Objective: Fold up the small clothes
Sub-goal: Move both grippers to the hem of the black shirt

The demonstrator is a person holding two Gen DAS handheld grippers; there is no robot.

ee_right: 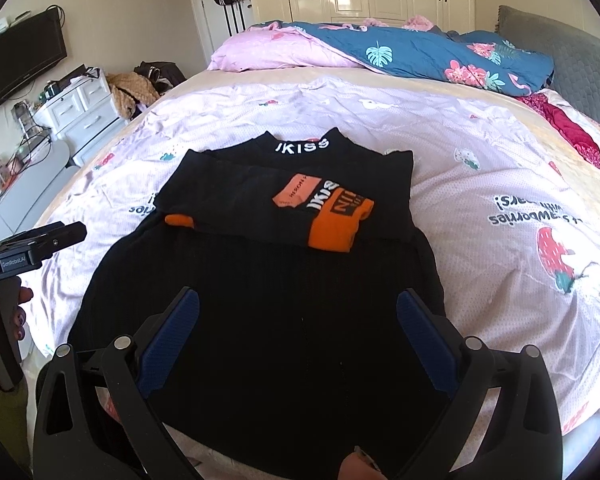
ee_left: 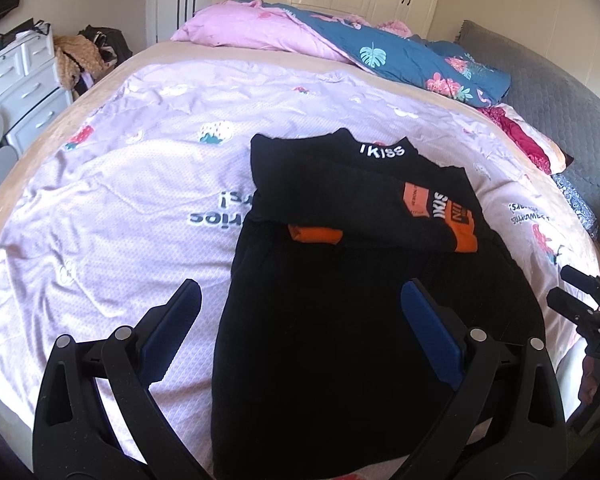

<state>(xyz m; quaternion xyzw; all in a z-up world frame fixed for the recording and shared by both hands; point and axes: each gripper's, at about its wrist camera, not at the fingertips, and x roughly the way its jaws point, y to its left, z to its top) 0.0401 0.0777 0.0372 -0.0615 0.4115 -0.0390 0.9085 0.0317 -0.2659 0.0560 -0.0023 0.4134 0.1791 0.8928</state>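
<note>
A small black top point(ee_left: 356, 280) point(ee_right: 284, 280) with orange patches and a white-lettered collar lies flat on the pink bedspread point(ee_left: 120, 200) point(ee_right: 480, 160), its sleeves folded across the chest. My left gripper point(ee_left: 300, 296) hovers open over the garment's lower left edge, nothing between its blue pads. Over the lower middle of the garment my right gripper point(ee_right: 298, 300) is also open and empty. Each gripper shows at the edge of the other's view: the right gripper point(ee_left: 580, 300) and the left gripper point(ee_right: 40, 244), with a hand on its handle.
A blue floral quilt point(ee_left: 412, 56) point(ee_right: 440, 52) and pink pillow point(ee_left: 240, 28) are heaped at the bed's far end. A grey headboard point(ee_left: 560, 112) runs along the right. White drawers point(ee_left: 24, 80) point(ee_right: 84, 108) with piled clothes stand left of the bed.
</note>
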